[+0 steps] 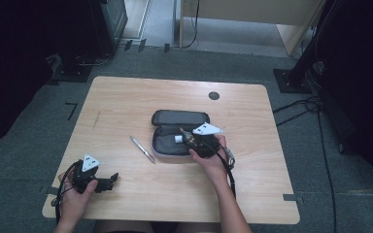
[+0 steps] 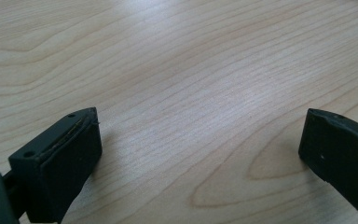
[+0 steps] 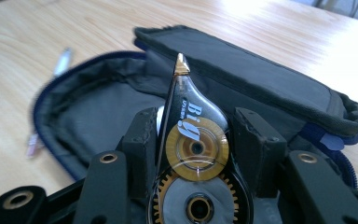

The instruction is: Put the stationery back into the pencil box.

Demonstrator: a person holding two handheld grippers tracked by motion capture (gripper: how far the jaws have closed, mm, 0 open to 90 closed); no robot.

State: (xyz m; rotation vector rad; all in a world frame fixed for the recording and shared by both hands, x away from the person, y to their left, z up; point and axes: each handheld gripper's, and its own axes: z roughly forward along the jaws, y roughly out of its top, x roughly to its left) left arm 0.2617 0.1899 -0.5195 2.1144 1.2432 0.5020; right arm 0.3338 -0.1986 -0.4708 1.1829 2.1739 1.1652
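A dark pencil case (image 1: 166, 146) lies unzipped and open at the middle of the wooden table (image 1: 126, 97); its inside (image 3: 98, 116) looks grey. My right gripper (image 1: 194, 138) hovers over the case, shut on a clear correction tape dispenser (image 3: 191, 135) with gold gears, tip pointing up and away. A small white item (image 1: 178, 139) shows just past the gripper in the case. My left gripper (image 1: 109, 182) rests near the table's front left corner, open (image 2: 200, 126), with bare wood between its jaws.
A silver pen (image 1: 142, 149) lies on the table just left of the case, blurred in the right gripper view as the pen (image 3: 60, 63). A round cable hole (image 1: 214, 95) sits at the table's far right. Dark stands and cables surround the table on the floor.
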